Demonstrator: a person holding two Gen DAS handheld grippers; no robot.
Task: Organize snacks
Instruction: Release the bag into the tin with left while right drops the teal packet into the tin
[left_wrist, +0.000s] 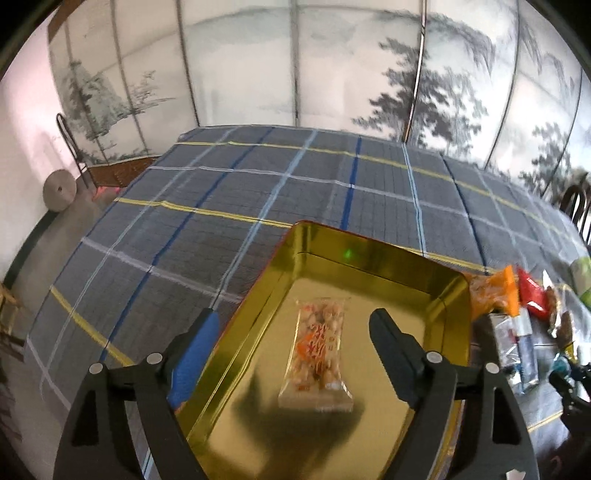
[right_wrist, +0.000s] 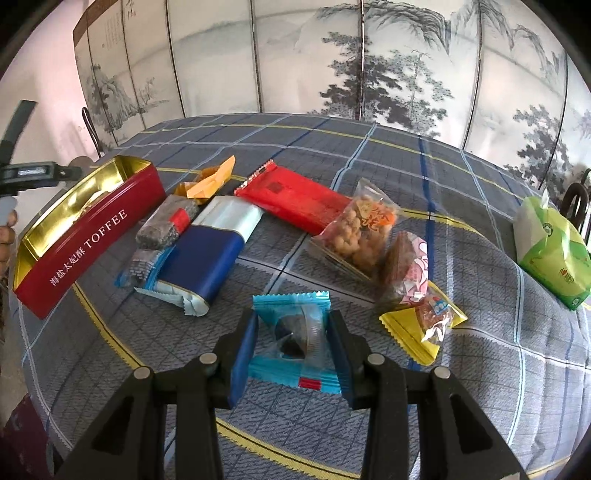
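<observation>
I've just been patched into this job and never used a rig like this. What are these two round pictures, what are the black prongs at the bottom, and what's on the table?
Each picture comes from a fisheye camera on a handheld two-finger gripper; the black prongs are its fingers. The left wrist view shows the left gripper open above the gold-lined red toffee tin, where one clear peanut packet lies. The right wrist view shows the right gripper closed on a light blue wrapped sweet. On the plaid tablecloth lie more snacks: a long red packet, a navy and silver pack, a yellow-wrapped cake. A green tissue pack lies at the right.
</observation>
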